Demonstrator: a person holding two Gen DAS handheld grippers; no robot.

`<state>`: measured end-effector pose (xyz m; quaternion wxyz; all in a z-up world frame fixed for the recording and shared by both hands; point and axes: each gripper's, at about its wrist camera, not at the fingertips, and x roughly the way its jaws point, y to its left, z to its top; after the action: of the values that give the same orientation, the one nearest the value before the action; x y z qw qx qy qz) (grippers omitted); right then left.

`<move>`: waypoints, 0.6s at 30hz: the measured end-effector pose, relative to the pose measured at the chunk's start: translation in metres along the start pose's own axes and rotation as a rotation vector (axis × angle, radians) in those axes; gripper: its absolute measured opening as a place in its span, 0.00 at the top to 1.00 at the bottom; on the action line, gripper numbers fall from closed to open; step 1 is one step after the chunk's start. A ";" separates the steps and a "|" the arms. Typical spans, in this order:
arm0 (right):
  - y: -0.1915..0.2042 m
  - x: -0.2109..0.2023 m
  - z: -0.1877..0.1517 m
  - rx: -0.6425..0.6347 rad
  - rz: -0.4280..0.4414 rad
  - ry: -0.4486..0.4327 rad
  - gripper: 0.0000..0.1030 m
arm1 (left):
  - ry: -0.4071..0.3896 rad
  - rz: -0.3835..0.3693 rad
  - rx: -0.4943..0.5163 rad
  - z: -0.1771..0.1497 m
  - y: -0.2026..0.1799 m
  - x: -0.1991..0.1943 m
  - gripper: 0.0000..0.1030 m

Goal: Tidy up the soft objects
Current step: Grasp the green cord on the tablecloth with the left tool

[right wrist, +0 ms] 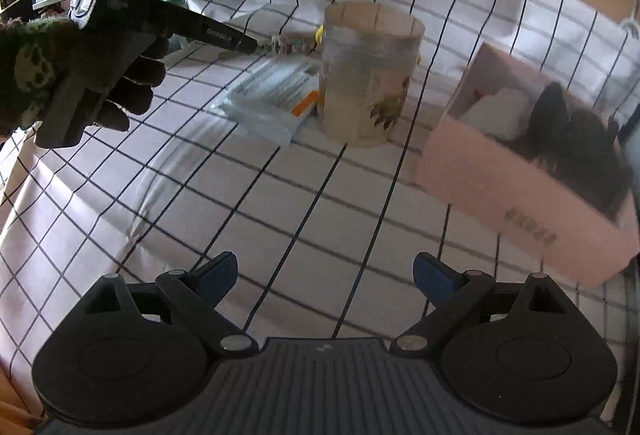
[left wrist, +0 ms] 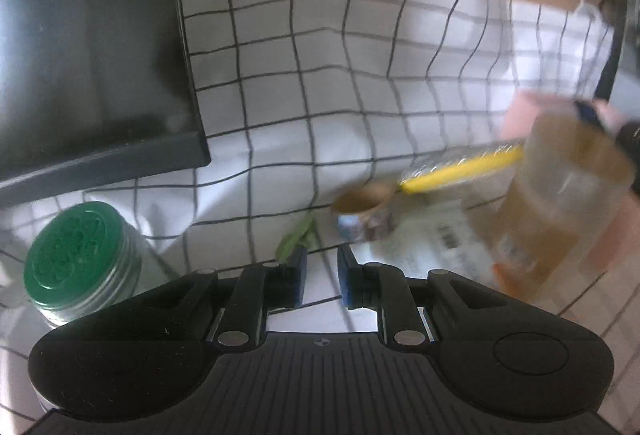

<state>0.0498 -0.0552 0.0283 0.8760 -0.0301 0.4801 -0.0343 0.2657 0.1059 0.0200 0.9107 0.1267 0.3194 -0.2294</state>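
A pink box (right wrist: 520, 195) stands at the right on the checked cloth (right wrist: 280, 195). Inside it lie a white soft thing (right wrist: 500, 107) and a dark fluffy one (right wrist: 572, 131). My right gripper (right wrist: 324, 275) hangs open over bare cloth in front of the box, with nothing between its fingers. My left gripper (left wrist: 322, 271) has its blue pads close together with a narrow gap, and only cloth shows between them. A small green leaf (left wrist: 296, 241) lies at its left fingertip. In the right wrist view a gloved hand (right wrist: 40, 75) holds the left gripper (right wrist: 252, 45), which points at a tape roll (right wrist: 284, 45).
A translucent cup (right wrist: 368, 75) stands mid-cloth beside a printed packet (right wrist: 276, 91). The tape roll (left wrist: 364, 215) and a yellow stick in clear wrap (left wrist: 460, 171) lie ahead of the left gripper. A green-lidded jar (left wrist: 80, 255) and a black screen (left wrist: 80, 35) are to its left.
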 end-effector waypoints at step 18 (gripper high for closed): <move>-0.013 -0.005 -0.021 0.056 -0.005 0.025 0.08 | 0.133 0.038 -0.088 0.027 0.023 0.041 0.72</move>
<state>0.0292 -0.0685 0.0219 0.8703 -0.0064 0.4899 -0.0501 0.3197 0.1022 0.0162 0.8962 0.1078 0.3866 -0.1890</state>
